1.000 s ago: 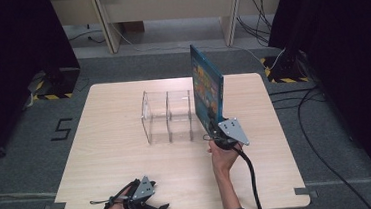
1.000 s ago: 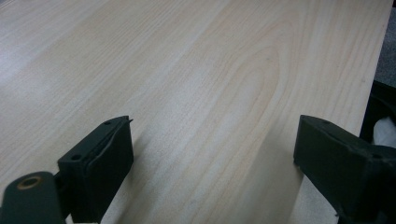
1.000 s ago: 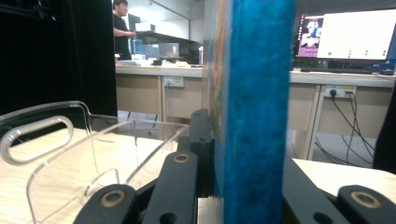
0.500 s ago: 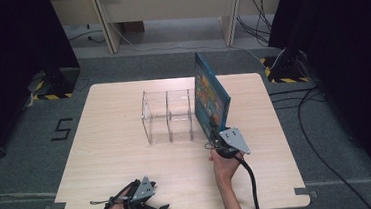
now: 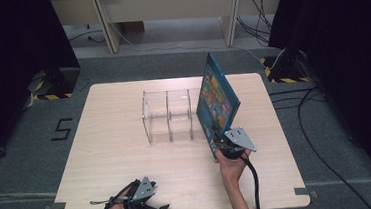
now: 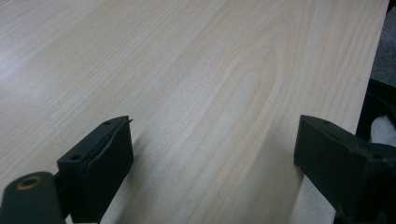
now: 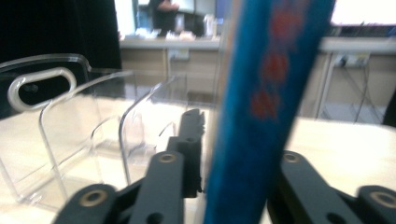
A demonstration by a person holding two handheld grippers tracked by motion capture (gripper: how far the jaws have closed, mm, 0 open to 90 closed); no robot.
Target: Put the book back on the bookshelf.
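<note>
High view: we find the right gripper (image 5: pixel 222 144) right of centre, its jaws just easing apart around the lower edge of a blue illustrated book (image 5: pixel 217 102), which leans beside a clear acrylic divider rack (image 5: pixel 169 115). The left gripper (image 5: pixel 149 207), bottom left, rests spread on the pale wooden table (image 5: pixel 111 140).

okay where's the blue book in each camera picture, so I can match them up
High view: the blue book stands tilted, right of centre, at the right end of the clear rack, above the right tool.
Left gripper view: bare table.
Right gripper view: book rises centre-right between the jaws.
Shared landmark: the clear rack.
</note>
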